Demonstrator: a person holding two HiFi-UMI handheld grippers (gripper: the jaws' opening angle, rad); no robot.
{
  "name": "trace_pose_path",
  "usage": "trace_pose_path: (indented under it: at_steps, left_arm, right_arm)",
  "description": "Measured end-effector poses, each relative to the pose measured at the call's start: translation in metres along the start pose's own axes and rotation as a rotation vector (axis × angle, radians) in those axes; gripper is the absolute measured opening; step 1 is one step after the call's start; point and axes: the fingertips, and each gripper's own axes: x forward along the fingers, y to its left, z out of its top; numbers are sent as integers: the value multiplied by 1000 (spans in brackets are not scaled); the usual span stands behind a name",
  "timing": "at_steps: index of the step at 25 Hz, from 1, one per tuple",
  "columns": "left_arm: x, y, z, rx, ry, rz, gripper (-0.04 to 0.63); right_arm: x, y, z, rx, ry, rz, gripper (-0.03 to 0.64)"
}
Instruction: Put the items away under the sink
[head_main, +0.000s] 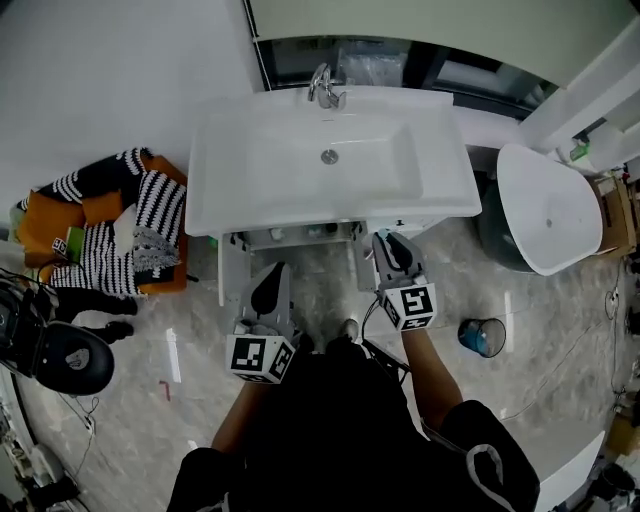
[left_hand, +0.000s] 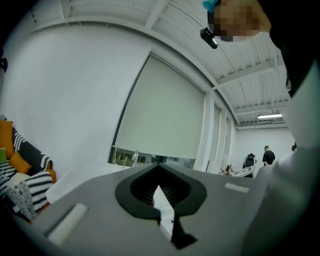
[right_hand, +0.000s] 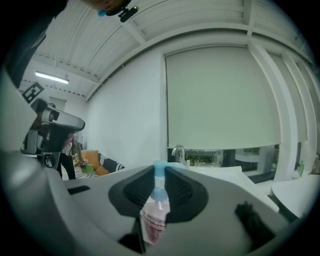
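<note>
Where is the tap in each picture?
Head view: the tap is at the top middle, at the back of the white sink.
Left gripper view: the tap is small, left of centre, just above the jaws.
Right gripper view: the tap is small, just right of centre.
Shared landmark: the white sink.

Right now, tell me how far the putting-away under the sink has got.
Done: a few small indistinct items sit in the open white cabinet under the white basin. In hand: the right gripper grips a small clear bottle with a light-blue cap; the left gripper is shut, empty. Left: place that bottle inside.
</note>
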Motion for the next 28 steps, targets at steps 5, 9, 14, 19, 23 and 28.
trace_pose_path:
  at_steps: [5,9,14,19,23,28]
  left_arm:
    - [-25,52,4,-5,5,15,7]
    - [-41,89,0,-13,14,34,7]
    - [-47,131,-15,-57,39,48,8]
    - [-52,149,-31,-60,50,46,7]
    - [-55,158,-41,-56,47,78,6]
    - [-55,172,-63,-63,23,142,8]
  right_arm:
    - [20,59,-13,17,31,41,72]
    - [33,103,-25,21,46,74,72]
    - [52,145,-35,37,52,95,72]
    - [63,173,-45,43,52,113,72]
    - [70,182,-62,36,65,137,72]
    - [88,189,-94,4,92,197,72]
